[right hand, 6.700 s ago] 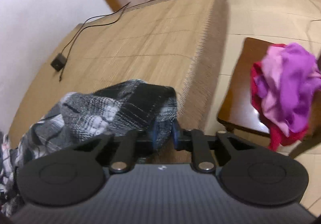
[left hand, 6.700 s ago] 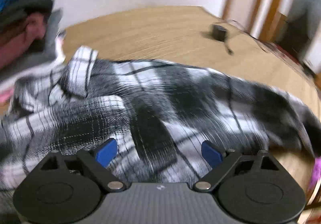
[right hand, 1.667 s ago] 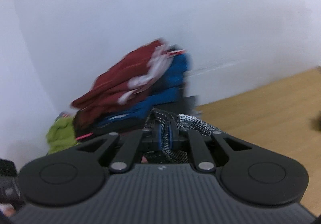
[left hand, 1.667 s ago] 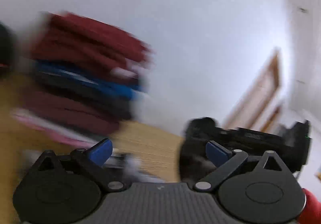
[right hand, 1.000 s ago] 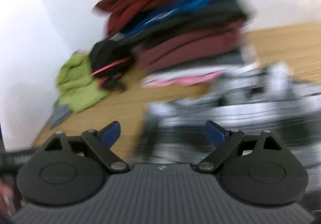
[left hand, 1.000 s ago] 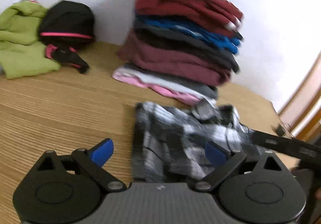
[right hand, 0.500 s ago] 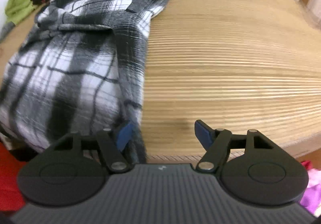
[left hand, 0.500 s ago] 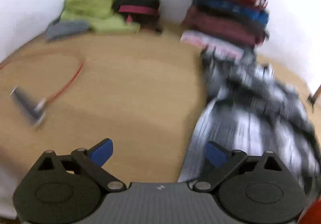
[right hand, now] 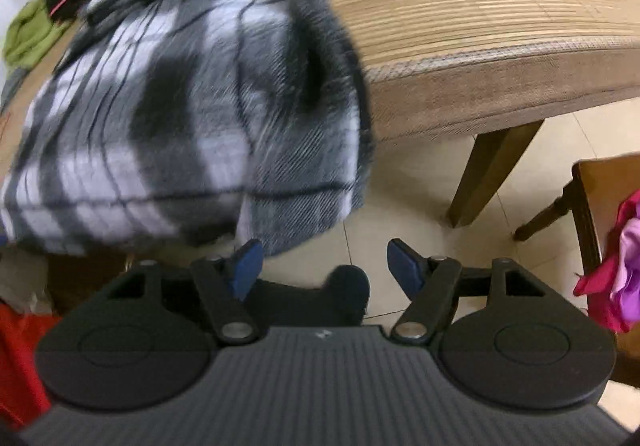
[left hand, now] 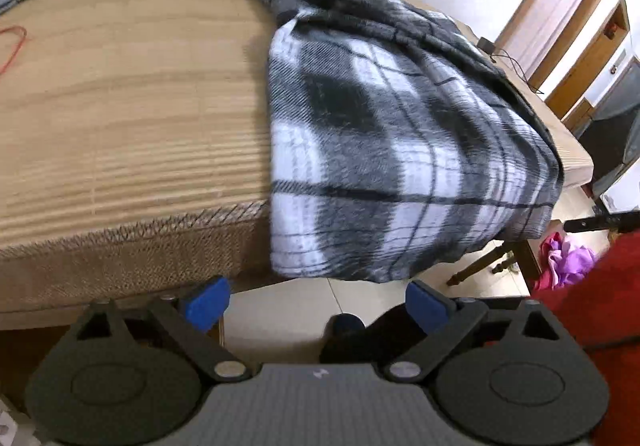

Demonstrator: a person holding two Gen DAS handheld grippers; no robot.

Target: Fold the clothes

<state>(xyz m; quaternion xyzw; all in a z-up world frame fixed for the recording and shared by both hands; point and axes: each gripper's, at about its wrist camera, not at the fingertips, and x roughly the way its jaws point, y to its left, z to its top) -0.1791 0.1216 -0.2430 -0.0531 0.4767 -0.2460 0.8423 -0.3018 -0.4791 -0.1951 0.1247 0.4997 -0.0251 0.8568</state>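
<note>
Above both open claws: plaid shirt point(left hand: 400, 150) hem overhanging.

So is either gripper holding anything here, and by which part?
Nothing is held: left gripper and right gripper are open below the plaid shirt's hanging hem.

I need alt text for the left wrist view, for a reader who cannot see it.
A black-and-white plaid flannel shirt lies on a table covered by a tan woven mat, its hem hanging over the near edge. Below it, the left gripper is open and holds nothing.
</note>
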